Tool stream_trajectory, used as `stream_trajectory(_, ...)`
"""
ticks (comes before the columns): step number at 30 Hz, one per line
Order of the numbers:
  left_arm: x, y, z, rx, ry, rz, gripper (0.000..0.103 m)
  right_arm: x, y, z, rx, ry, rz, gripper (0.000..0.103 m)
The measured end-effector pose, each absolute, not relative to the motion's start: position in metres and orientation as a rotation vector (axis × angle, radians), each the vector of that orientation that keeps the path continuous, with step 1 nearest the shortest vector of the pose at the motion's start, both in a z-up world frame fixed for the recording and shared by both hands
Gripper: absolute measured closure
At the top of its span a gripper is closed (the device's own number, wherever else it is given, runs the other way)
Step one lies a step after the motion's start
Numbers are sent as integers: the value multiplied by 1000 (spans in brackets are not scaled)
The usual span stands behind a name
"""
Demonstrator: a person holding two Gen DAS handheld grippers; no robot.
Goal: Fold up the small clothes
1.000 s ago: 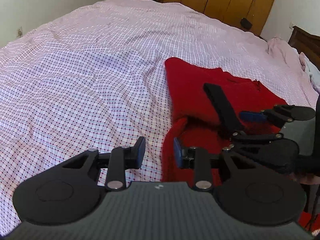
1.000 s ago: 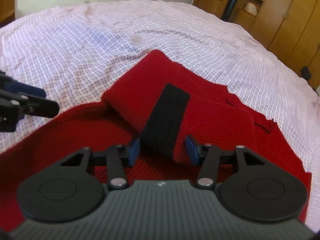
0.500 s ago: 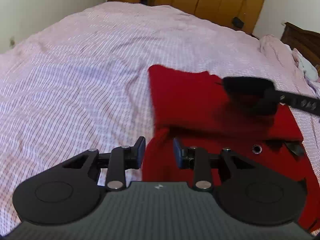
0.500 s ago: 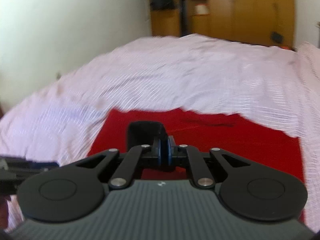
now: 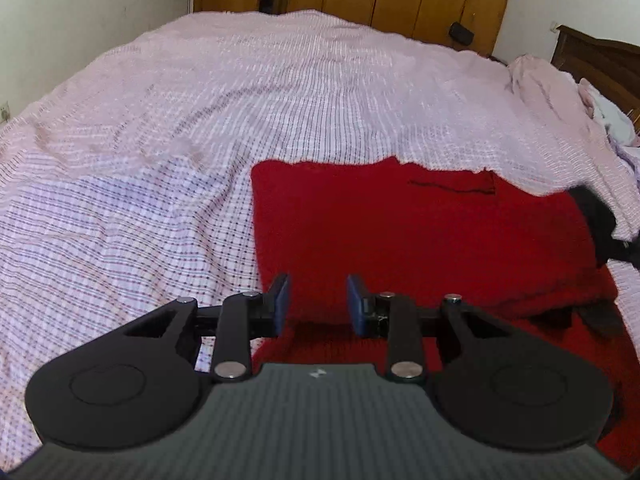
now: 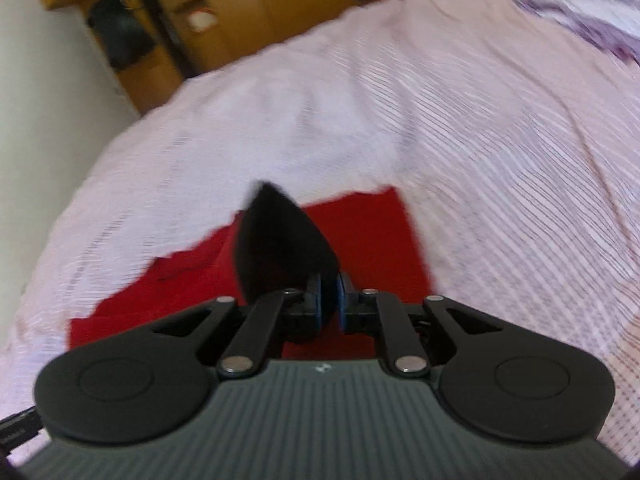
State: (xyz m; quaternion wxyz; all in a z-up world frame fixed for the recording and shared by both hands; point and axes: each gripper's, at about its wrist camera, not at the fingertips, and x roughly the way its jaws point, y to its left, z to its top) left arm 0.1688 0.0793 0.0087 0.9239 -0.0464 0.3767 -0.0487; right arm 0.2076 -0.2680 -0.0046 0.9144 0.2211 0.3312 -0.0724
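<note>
Right wrist: one tool [image 6: 329, 298] pinching one black strap [image 6: 280, 240] (blurred).

Right gripper [image 6: 329, 294] pinched tight on a black band [image 6: 280, 248], which rises toward twelve o'clock. Beneath it the red garment [image 6: 368, 236] lies flat on the pink checked bedsheet [image 6: 480, 120]. Wooden wardrobe [image 6: 248, 8] blurred at eleven o'clock.
</note>
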Motion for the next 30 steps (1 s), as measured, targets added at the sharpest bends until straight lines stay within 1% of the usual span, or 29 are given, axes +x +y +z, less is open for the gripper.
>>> stream_trajectory(5,183,76,-2,-83,792,-79,68,209,-293,-20,492,711,-146,89)
stream_trajectory(7,186,75,-1,-79,792,-78,68,211,-299,-21,492,692,-128,77)
stream_trajectory(8,187,74,-1,-78,792,-79,68,212,-300,-21,486,679,-131,62)
stream_trajectory(9,189,72,0,-73,790,-80,68,214,-301,-21,475,665,-131,53)
stream_trajectory(18,197,60,-4,-18,772,-54,68,202,-296,-21,415,593,-64,53)
stream_trajectory(19,200,59,-5,-30,777,-37,68,204,-296,-21,427,595,-71,53)
stream_trajectory(23,200,67,-8,-201,780,-16,68,220,-301,-23,623,607,-36,54)
stream_trajectory(24,199,67,-8,-195,786,-33,68,225,-299,-23,613,631,8,53)
stream_trajectory(26,199,66,-8,-159,798,-35,68,232,-292,-19,508,685,44,53)
stream_trajectory(29,199,63,-8,-107,812,-61,68,239,-290,-13,388,677,28,53)
stream_trajectory(30,199,61,-9,-69,810,-68,68,240,-289,-13,355,677,34,54)
